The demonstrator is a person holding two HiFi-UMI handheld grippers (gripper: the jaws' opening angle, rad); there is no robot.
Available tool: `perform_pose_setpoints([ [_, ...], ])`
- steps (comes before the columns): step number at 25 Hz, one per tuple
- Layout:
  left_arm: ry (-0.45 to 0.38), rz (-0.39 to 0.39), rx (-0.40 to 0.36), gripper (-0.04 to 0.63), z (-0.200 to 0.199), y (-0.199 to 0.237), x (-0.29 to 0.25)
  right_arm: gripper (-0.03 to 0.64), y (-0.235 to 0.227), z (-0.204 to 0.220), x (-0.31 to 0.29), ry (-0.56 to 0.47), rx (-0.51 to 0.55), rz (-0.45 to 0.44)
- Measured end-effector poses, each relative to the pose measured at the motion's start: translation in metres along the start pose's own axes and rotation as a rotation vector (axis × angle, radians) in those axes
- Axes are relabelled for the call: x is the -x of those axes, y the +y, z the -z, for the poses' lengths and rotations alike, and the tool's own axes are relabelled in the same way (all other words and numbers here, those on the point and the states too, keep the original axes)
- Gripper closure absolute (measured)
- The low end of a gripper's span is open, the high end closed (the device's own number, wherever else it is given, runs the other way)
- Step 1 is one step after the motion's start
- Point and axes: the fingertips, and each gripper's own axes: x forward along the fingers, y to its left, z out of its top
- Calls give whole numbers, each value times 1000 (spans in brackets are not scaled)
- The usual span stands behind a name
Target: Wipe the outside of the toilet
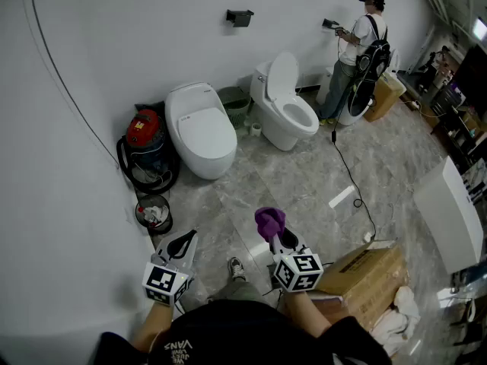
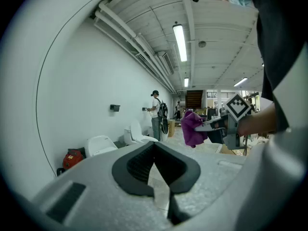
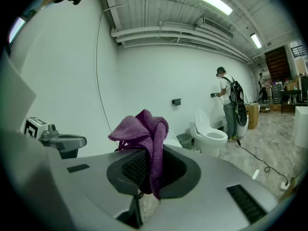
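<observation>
Two white toilets stand against the far wall: one with its lid down [image 1: 202, 131] on the left, one with its lid up [image 1: 288, 109] to its right. My right gripper [image 1: 278, 234] is shut on a bunched purple cloth [image 1: 269, 220], held in the air well short of both toilets. In the right gripper view the cloth [image 3: 144, 129] drapes over the jaws, with the lid-up toilet [image 3: 209, 129] beyond it. My left gripper [image 1: 185, 242] is shut and holds nothing; its jaw tips meet [image 2: 154, 146].
A red vacuum [image 1: 144, 131] with a black hose sits left of the lid-down toilet, with a small bin [image 1: 154, 213] nearer me. A person [image 1: 364, 40] works at the wall far right, and a cable [image 1: 350, 181] trails over the floor. A cardboard box [image 1: 373, 276] lies by my right.
</observation>
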Motion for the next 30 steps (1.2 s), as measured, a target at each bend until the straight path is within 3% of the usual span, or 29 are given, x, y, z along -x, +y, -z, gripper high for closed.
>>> perform_pose_setpoints([
  [13, 29, -34, 18, 594, -6, 20, -86, 572, -51, -23, -76, 19, -41, -93],
  [30, 46, -146, 41, 594, -25, 56, -196, 572, -123, -60, -187, 81, 7, -204],
])
